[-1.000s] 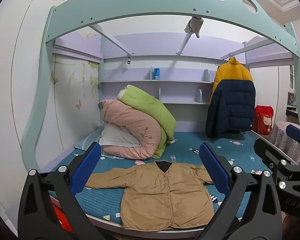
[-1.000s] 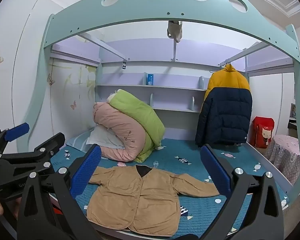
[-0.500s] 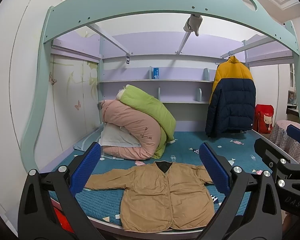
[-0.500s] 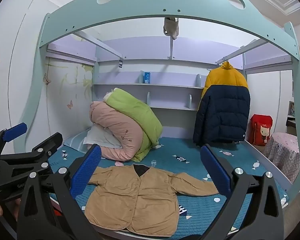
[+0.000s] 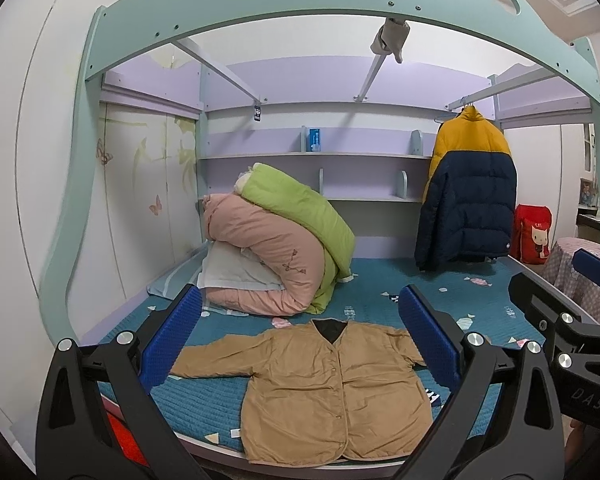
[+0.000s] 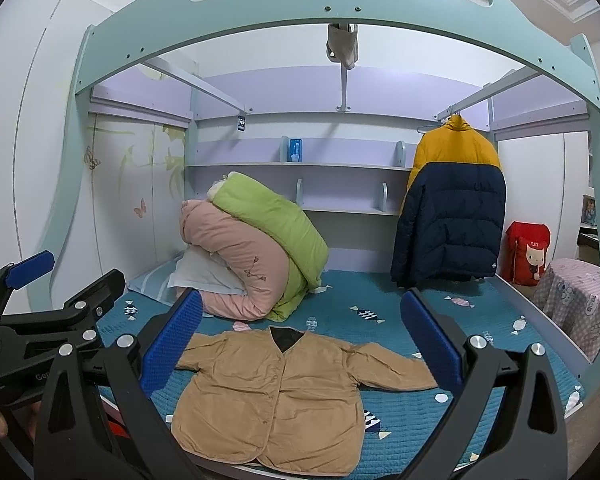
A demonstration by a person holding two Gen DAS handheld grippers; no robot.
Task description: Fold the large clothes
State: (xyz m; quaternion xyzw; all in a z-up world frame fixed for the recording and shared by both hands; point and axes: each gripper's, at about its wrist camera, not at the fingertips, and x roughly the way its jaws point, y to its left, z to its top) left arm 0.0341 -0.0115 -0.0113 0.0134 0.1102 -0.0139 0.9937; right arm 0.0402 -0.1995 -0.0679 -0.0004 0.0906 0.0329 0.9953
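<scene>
We hold both claws wide, empty, short of the bed (image 5: 372,300): left gripper (image 5: 300,338), right gripper (image 6: 302,338). Jacket (image 5: 332,384) lies flat, buttoned, at the bed's near edge; quilts (image 5: 276,256) piled behind it.

Pink quilt (image 5: 268,256) and green quilt (image 5: 300,216) piled over a white pillow (image 5: 232,272) on the teal bedspread (image 5: 380,288), yellow-and-navy puffer coat (image 5: 466,192) hanging from a rail, red bag (image 5: 534,236) beside it, small blue box (image 5: 315,140) on the shelf

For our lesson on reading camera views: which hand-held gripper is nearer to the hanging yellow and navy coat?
Right. The right hand-held gripper is on the coat's side of the bed; the left hand-held gripper is beside it, farther left. Both are open, well short of the coat.
</scene>
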